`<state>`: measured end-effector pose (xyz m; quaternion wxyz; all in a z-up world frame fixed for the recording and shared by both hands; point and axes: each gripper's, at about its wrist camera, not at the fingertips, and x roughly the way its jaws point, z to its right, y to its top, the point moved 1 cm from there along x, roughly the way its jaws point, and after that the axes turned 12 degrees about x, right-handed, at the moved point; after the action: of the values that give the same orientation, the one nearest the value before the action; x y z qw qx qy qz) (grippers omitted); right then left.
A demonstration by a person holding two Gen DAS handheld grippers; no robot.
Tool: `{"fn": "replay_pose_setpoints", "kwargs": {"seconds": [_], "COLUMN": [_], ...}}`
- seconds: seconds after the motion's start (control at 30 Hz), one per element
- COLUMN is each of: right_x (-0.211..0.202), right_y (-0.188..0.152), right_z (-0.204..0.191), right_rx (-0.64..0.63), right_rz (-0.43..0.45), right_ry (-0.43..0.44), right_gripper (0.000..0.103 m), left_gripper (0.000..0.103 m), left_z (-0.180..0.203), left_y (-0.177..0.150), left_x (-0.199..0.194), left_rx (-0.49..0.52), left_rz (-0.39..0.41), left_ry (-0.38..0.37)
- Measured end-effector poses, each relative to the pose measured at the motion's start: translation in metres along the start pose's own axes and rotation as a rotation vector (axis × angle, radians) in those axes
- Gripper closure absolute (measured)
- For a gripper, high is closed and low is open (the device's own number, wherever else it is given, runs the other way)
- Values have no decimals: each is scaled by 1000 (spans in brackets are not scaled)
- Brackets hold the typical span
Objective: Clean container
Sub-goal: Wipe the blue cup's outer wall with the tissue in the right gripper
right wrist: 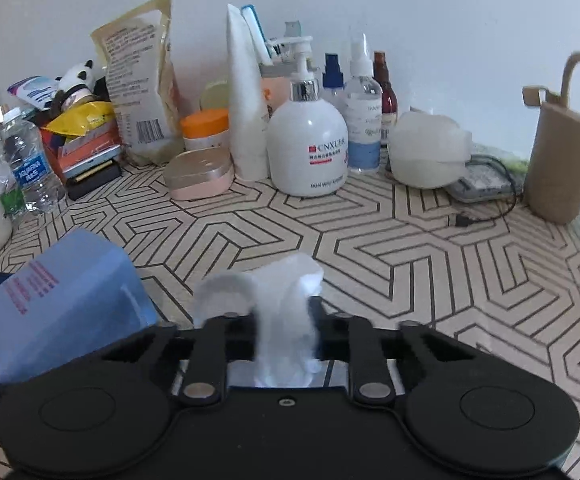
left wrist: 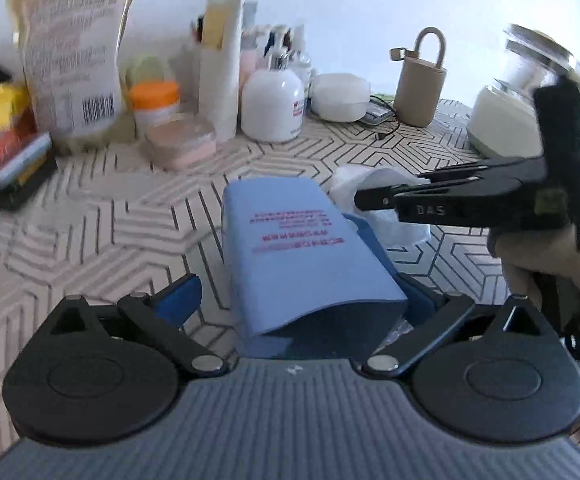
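- Blue container (left wrist: 290,248): lies on the patterned table (left wrist: 130,208), between the left gripper's (left wrist: 302,300) spread fingers.
- White tissue (right wrist: 286,312): pinched by the right gripper (right wrist: 286,340), just beside the container.

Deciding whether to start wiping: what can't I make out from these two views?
- Blue box opening: left view, the gripper body hides it; right view, the frame edge cuts it off.
- Red print on the box: blurred in both views.
- Right gripper pads: right view, hidden by the white wipe.
- Jar: left view, blurred, partly behind the right gripper.
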<state>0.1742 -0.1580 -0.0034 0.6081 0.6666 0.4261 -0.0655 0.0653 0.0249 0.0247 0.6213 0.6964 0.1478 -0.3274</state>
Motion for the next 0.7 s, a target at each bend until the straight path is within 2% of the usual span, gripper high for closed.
{"fn": "replay_pose_setpoints", "kwargs": {"seconds": [0.03, 0.1, 0.2, 0.3, 0.37, 0.43, 0.7], "right_x": [-2, -8, -21, -33, -38, -39, -45], "right_y": [0, 1, 3, 4, 3, 1, -15], "right_z": [0, -1, -4, -7, -9, -12, -40], "right_rx": [1, 10, 23, 58, 88, 95, -39], "right_rz": [8, 26, 66, 87, 87, 71, 15], "right_ry": [16, 53, 113, 223, 304, 348, 329], "right_gripper": [85, 85, 85, 85, 85, 85, 87], "left_gripper": [5, 18, 19, 19, 19, 19, 18], "left_z": [-1, 1, 3, 5, 4, 4, 4], "left_y": [0, -2, -4, -4, -2, -2, -13], "left_x": [0, -1, -2, -1, 0, 0, 7], "left_rx": [-6, 11, 32, 44, 38, 38, 3], "left_rz": [6, 33, 60, 76, 77, 81, 136], "left_ry": [3, 1, 17, 18, 9, 3, 39]}}
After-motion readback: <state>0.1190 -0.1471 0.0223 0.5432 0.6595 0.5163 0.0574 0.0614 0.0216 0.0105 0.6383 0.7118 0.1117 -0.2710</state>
